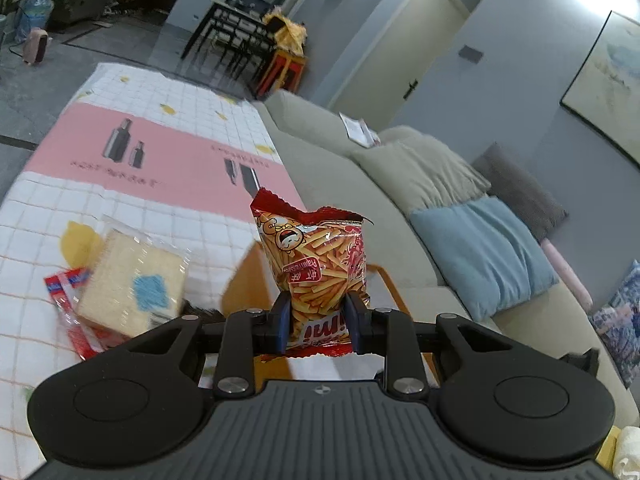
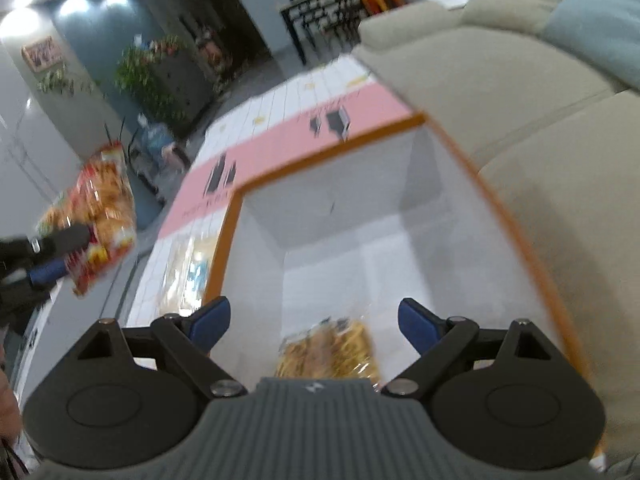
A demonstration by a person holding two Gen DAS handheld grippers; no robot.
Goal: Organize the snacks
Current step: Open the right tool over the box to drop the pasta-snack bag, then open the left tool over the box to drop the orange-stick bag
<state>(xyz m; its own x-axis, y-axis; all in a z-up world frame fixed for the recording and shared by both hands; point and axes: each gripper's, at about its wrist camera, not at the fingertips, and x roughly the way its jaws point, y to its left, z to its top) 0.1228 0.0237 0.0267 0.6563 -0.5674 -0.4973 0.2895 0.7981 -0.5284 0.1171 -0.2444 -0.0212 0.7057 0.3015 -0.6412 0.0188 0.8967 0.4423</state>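
Snack bag clamped upright between left gripper pads.

My right hand-held gripper has its blue fingers spread wide, with nothing between them. I see it hanging over a white box with an orange rim. A bag of yellow snacks lies on the box floor. My left hand-held gripper is off to the left, holding a red chip bag up in the air. The beige couch sits just beside the box.
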